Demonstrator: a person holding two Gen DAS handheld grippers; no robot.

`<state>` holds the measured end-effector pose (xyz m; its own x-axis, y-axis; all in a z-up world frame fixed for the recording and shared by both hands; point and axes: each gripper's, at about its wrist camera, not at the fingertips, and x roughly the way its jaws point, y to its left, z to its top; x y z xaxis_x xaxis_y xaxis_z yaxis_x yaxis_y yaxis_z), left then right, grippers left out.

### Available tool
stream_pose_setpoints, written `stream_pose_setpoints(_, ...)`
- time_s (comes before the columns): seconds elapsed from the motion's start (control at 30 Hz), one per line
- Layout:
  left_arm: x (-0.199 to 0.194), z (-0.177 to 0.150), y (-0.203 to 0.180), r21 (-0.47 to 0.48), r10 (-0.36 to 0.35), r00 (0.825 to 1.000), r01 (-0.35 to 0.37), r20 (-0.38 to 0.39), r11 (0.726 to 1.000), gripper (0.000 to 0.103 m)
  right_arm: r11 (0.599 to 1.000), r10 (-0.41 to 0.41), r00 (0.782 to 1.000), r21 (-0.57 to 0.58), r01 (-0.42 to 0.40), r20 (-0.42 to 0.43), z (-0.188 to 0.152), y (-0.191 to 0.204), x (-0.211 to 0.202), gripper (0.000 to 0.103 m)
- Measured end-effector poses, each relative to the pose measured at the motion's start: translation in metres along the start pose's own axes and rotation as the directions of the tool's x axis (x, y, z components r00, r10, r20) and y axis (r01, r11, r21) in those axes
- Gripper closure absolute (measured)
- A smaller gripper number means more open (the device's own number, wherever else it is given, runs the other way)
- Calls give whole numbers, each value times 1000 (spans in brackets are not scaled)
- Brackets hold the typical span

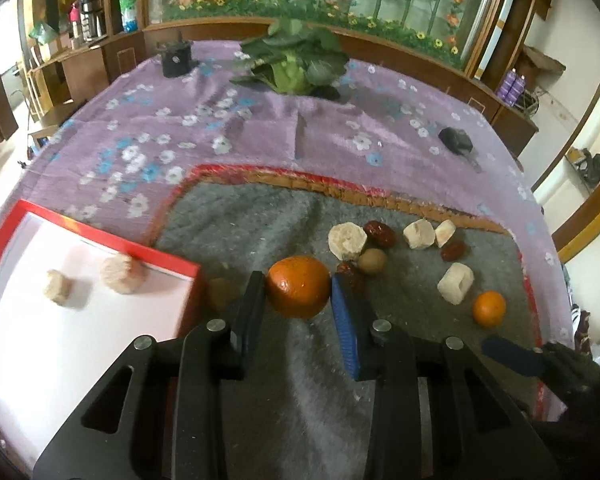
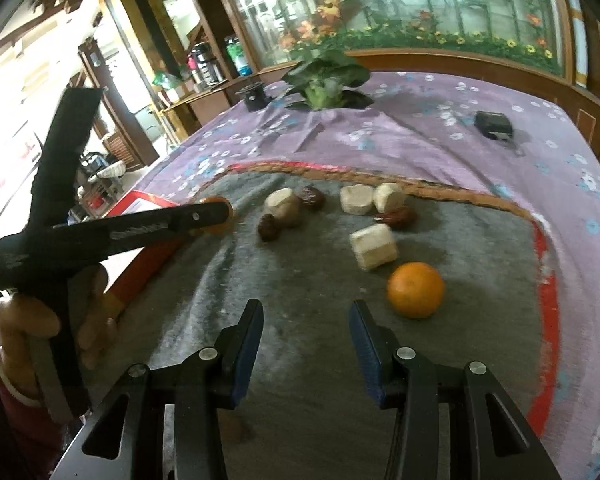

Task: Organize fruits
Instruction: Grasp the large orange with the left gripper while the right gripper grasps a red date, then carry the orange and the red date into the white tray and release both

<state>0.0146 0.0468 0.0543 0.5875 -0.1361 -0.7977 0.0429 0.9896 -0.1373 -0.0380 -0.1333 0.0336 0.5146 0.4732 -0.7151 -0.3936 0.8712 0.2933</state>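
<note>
Grey blanket (image 1: 260, 232) over floral-clothed worktop (image 1: 180, 128). Left gripper (image 1: 298, 292) clenched on glossy orange (image 1: 298, 292); blurred red tray (image 1: 100, 240) to its left, edge cut off. Right gripper (image 2: 306, 316) stood released, small orange (image 2: 416, 289) just right.

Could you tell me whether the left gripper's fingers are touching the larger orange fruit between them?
Touching. In the left wrist view both fingers of the left gripper press against the sides of the larger orange fruit, with no gap showing.

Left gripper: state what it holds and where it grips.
The left gripper holds an orange, jaws pressing its two opposite sides. The right gripper holds nothing.
</note>
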Motion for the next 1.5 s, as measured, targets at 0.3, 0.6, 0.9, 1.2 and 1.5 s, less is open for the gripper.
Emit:
stream_pose_setpoints(0.3,-27,-1,12,9,34,998,-34,47,999,71,998,53,998,-29,-53,-18,23,25,44,60)
stream_pose_setpoints(0.6,-36,1,34,-20,47,997,-46,65,999,71,997,2,998,-77,-6,-61,49,31,86,64)
stream_pose_setpoints(0.9,-36,-3,40,-20,52,997,-51,60,998,71,989,-84,995,-129,76,-59,49,34,88,84)
stream_pose_setpoints(1.2,-49,-8,44,-24,63,995,-61,74,998,71,996,-37,999,-82,38,9,31,38,39,84)
stream_pose_setpoints(1.5,-79,-20,84,-82,110,990,-102,92,991,71,994,45,998,-106,-40,46,30,72,16,85)
